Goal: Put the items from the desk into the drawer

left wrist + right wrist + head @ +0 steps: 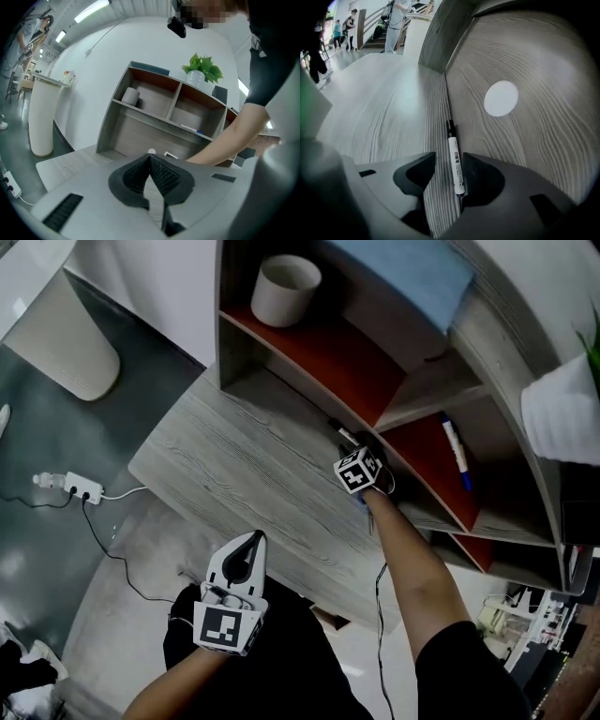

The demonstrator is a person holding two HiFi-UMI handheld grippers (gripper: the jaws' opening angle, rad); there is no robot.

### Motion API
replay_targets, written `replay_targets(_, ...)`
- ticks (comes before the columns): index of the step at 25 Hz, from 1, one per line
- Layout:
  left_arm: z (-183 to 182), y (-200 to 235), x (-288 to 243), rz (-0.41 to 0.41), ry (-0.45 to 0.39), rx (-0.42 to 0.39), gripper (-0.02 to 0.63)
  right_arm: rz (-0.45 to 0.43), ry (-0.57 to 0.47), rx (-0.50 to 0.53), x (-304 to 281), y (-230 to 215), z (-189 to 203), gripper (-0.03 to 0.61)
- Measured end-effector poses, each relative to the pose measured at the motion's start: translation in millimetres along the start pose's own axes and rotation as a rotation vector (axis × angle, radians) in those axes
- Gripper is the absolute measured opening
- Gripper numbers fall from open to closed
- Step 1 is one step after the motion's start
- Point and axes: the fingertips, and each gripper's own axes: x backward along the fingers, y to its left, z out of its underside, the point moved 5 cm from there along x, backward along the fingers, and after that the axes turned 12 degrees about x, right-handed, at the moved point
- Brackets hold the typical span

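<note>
Marker pen (454, 157) lay flat on the worktop (379, 112), tucked along the foot of the shelf unit's back panel (534, 145), so your right tongs (447, 163) pointed steeply down over it. Their jaws stood wide apart with the pen between them, close to the right-hand jaw and not yet pinched. That width probably gave room against the panel. Your left tongs (151, 160) hung closed and empty near the worktop's front edge, likely out of the way. No drawer showed.
</note>
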Motion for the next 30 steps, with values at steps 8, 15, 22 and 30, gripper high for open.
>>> replay_targets(8, 14, -6, 6, -0.007, -0.010, -0.077, 0.005, -0.075, -0.009, -0.009, -12, -6, 3, 0.155)
replay_targets(15, 12, -13, 4, -0.004, -0.020, -0.070, 0.005, -0.157, -0.005, -0.067, -8, -6, 3, 0.165)
replay_targets(22, 14, -20, 0, 0.014, -0.011, -0.078, 0.005, -0.174, -0.035, 0.082, 4, 1, -14, 0.164)
replay_targets(30, 13, -16, 0, 0.002, 0.000, -0.061, 0.005, -0.167, 0.005, 0.077, -13, -5, -14, 0.166)
